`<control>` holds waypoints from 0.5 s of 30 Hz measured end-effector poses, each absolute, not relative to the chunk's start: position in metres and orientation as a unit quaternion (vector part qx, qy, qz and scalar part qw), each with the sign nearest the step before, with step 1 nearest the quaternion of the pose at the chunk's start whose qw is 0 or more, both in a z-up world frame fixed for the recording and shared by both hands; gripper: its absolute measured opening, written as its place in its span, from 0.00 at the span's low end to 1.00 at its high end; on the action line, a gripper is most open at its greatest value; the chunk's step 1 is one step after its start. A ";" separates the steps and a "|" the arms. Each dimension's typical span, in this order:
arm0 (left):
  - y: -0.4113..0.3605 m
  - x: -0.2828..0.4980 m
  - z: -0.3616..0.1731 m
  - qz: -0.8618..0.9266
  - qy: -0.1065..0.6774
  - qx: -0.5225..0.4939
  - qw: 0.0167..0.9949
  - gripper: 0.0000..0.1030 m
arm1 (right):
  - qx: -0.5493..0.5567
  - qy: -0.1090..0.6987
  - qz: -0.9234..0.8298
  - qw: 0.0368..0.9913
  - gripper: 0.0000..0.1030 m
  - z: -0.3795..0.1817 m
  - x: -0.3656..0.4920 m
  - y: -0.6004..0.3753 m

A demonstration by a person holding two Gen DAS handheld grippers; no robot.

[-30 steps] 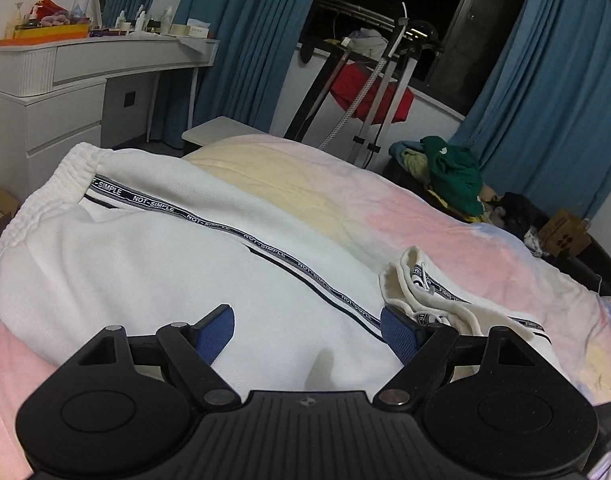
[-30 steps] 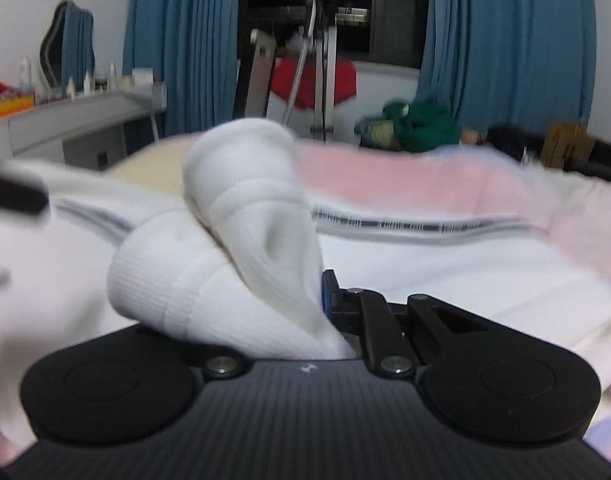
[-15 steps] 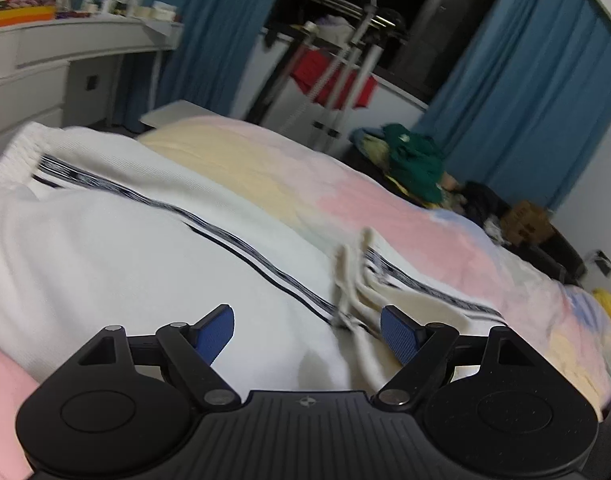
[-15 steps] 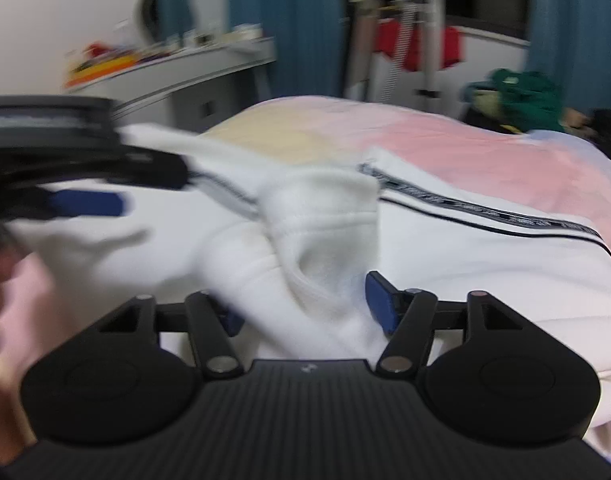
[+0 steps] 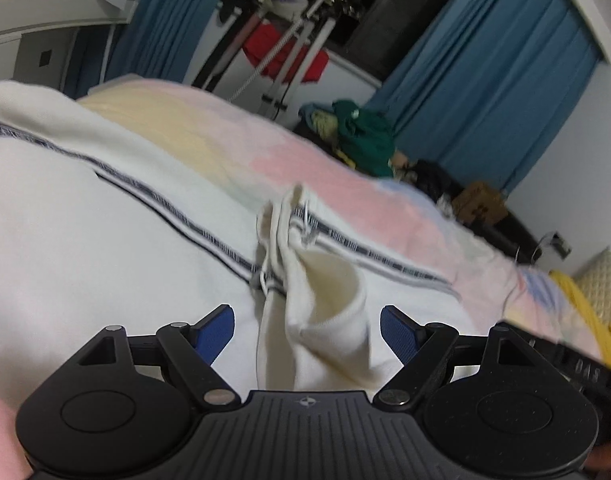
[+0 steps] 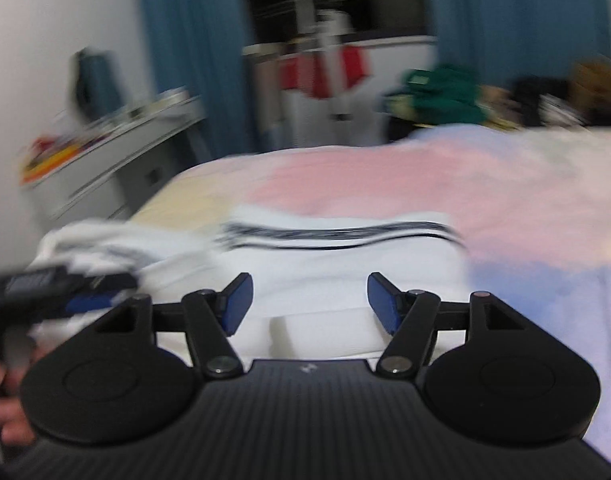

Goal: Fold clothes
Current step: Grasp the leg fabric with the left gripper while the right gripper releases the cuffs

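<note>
Left gripper (image 5: 307,334) wide open around a raised cuff (image 5: 325,320) of the white trousers (image 5: 105,248), pads clear; striped leg running 10 to 4 o'clock across the bed (image 5: 325,168). Right gripper (image 6: 309,304) newly opened, empty, trousers at 12 o'clock, farther off

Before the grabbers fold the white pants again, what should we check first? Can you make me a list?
1. Left gripper jaws open: ok, blue pads apart.
2. Cuff of the white pants between the left jaws: ok, not pinched yet.
3. Right gripper jaws open and empty: ok, they have just been opening; nothing sits between them.
4. Pants lying folded on the bed: ok.
5. Fold lying smooth: cannot tell, picture is blurry.
6. Two grippers clear of each other: cannot tell.
</note>
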State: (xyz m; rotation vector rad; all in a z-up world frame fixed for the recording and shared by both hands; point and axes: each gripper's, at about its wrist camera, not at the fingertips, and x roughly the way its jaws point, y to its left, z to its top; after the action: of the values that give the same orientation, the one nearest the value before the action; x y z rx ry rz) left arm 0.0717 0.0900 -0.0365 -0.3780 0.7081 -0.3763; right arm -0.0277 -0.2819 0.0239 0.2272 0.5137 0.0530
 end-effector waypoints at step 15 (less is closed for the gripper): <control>0.059 0.094 -0.061 -0.193 0.363 -0.134 0.902 0.26 | 0.077 0.302 -0.031 0.950 0.66 -0.025 -0.009 -0.286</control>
State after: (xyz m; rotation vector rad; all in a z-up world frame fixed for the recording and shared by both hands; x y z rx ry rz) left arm 0.0941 0.0594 -0.0610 -0.2775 0.7497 -0.3992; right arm -0.0091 -0.2857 -0.0245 0.1566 0.6148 -0.0638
